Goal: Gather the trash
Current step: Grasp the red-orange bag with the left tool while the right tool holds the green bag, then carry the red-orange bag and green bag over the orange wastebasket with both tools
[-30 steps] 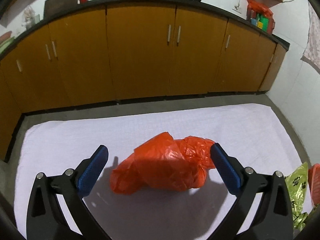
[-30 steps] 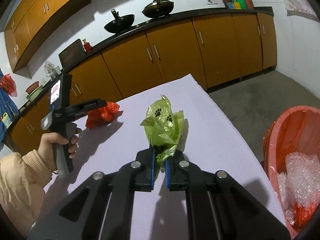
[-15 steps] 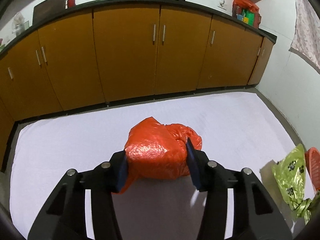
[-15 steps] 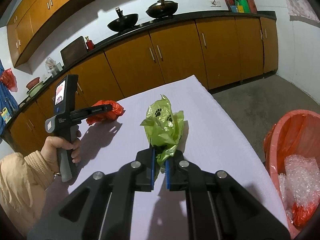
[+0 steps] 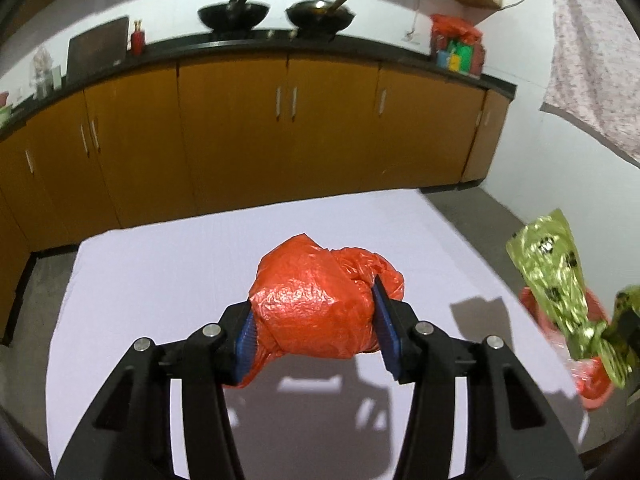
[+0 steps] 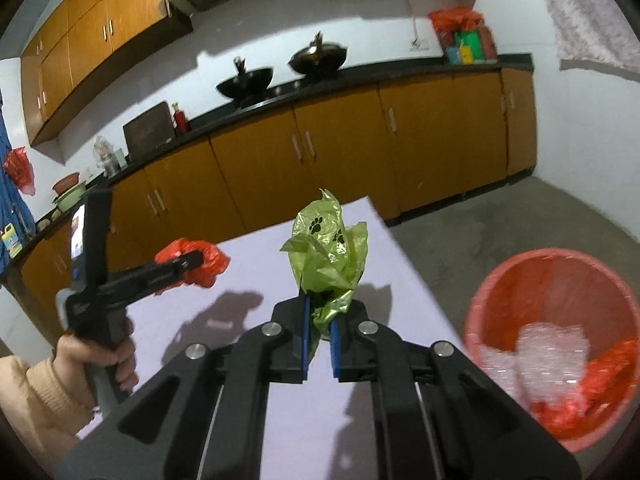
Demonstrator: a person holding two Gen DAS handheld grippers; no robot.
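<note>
Item 1: our left gripper (image 5: 316, 334), jaws clamped on the red plastic bag (image 5: 320, 312). The blue pads press both flanks of the crumpled bundle. In the right wrist view the same bag (image 6: 200, 264) is held clear above the surface, with its shadow cast below.

Item 2: our right gripper (image 6: 319, 338), jaws pinched on the lower tail of the green paw-print bag (image 6: 328, 256). The bag stands upright out of the jaws. In the left wrist view it (image 5: 556, 280) appears at 3 o'clock, just in front of the bin.

Item 3: the surface (image 5: 168, 280), covered in white cloth, lies beneath both grippers.

Item 4: the red bin (image 6: 556, 344), on the floor at 4 o'clock of the right wrist view, just beside the surface edge. It holds clear bubble wrap (image 6: 536, 356) and red plastic.

Item 5: our left hand (image 6: 100, 356), in a peach sleeve, grips the left handle at 8 o'clock of the right wrist view.

Item 6: orange cabinets (image 5: 280, 132) under a black countertop at 12 o'clock, with two black woks (image 5: 234, 14) on top.
</note>
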